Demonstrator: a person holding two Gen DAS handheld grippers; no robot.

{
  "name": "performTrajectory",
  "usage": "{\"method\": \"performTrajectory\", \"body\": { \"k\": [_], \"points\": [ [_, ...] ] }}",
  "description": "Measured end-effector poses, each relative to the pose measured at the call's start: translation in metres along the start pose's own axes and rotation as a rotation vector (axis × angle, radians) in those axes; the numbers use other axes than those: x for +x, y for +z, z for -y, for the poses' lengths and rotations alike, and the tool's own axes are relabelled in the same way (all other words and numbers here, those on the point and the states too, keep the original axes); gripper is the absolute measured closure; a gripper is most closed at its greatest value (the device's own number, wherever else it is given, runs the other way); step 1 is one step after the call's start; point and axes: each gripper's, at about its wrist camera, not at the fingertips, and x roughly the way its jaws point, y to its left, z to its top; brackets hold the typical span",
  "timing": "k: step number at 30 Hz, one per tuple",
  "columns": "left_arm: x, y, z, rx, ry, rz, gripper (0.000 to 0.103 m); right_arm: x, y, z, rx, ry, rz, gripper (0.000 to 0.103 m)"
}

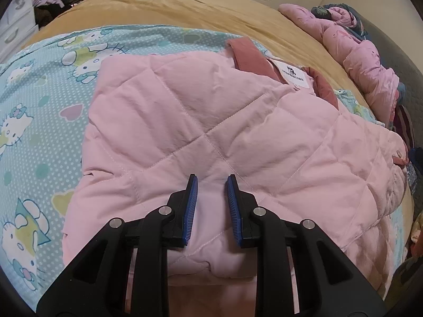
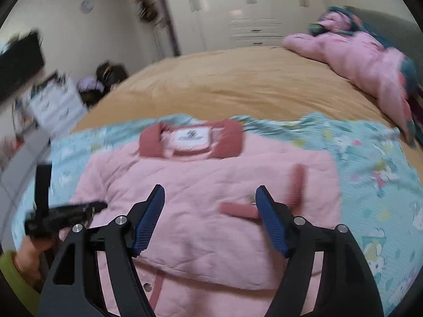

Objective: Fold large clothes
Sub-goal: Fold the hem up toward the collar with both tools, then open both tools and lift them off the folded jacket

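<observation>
The pink jacket (image 1: 211,121) lies flat on the cartoon-print sheet (image 1: 39,111) near the bed's front edge, collar (image 2: 190,140) toward the far side and its label facing up. The sheet covers only the near part of the bed; the rest is a tan cover (image 1: 185,8).

The left claw (image 1: 211,182) has its blue pads (image 1: 191,206) drawn close with a narrow gap, and a fold of the jacket's near edge sits between them, so it looks pinched on the fabric. In the right wrist view that same claw (image 2: 97,206) comes in from the left at the jacket's left edge, a hand (image 2: 34,253) in a green sleeve behind it, though that part is blurry.

The right claw (image 2: 210,192) is spread wide over the middle of the jacket with nothing between its pads. Can't tell whether its tips touch the cloth.

More pink clothes (image 2: 357,55) are piled at the bed's far right corner.
</observation>
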Motion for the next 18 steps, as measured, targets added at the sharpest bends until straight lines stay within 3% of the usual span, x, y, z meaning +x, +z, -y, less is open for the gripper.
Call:
{"method": "performTrajectory", "body": {
  "k": [2, 4, 7, 13, 18],
  "points": [
    [0.0, 0.001, -0.001, -0.004, -0.009, -0.002, 0.087, 0.019, 0.001, -0.008, -0.011, -0.008, -0.057, 0.033],
    [0.0, 0.0, -0.005, -0.011, -0.029, -0.002, 0.087, 0.041, -0.003, -0.01, -0.004, -0.045, -0.131, 0.023],
    [0.0, 0.0, -0.008, -0.009, -0.042, -0.002, 0.087, 0.071, -0.013, -0.003, 0.03, -0.078, -0.212, 0.02],
    [0.0, -0.001, -0.008, 0.004, -0.043, 0.003, 0.087, 0.097, -0.025, 0.003, 0.069, -0.07, -0.213, 0.011],
    [0.0, -0.002, -0.009, 0.001, -0.051, 0.004, 0.087, 0.092, -0.027, 0.0, 0.067, -0.081, -0.204, 0.009]
  ]
}}
